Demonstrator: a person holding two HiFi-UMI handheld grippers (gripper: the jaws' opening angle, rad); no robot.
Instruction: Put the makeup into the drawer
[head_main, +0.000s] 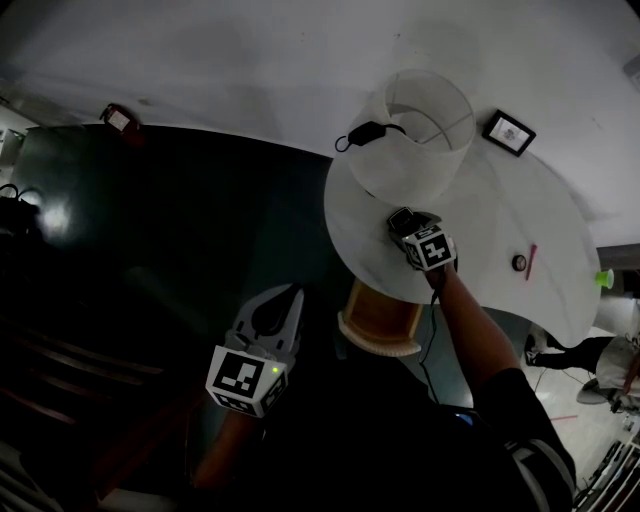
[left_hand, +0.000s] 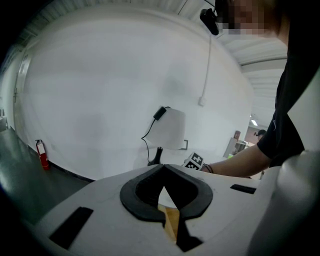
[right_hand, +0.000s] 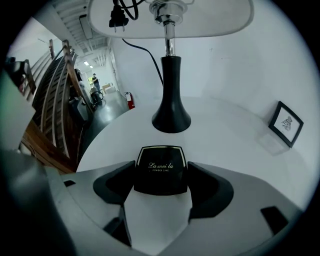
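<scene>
A black powder compact (right_hand: 160, 172) with gold lettering sits between the pads of my right gripper (right_hand: 161, 170), which is shut on its two sides. In the head view that gripper (head_main: 405, 222) hangs over the near part of the round white table (head_main: 490, 215), just in front of the lamp. Below the table's near edge an open drawer (head_main: 380, 322) shows its wooden inside. My left gripper (head_main: 287, 300) is left of the drawer over the dark floor. Its jaws (left_hand: 163, 172) are shut with nothing in them.
A white-shaded lamp (head_main: 420, 125) with a black base (right_hand: 171, 117) and a loose plug (head_main: 365, 132) stands at the table's back. A framed picture (head_main: 508, 132) leans against the wall. A small round item (head_main: 519, 262) and a pink stick (head_main: 530, 260) lie at the right.
</scene>
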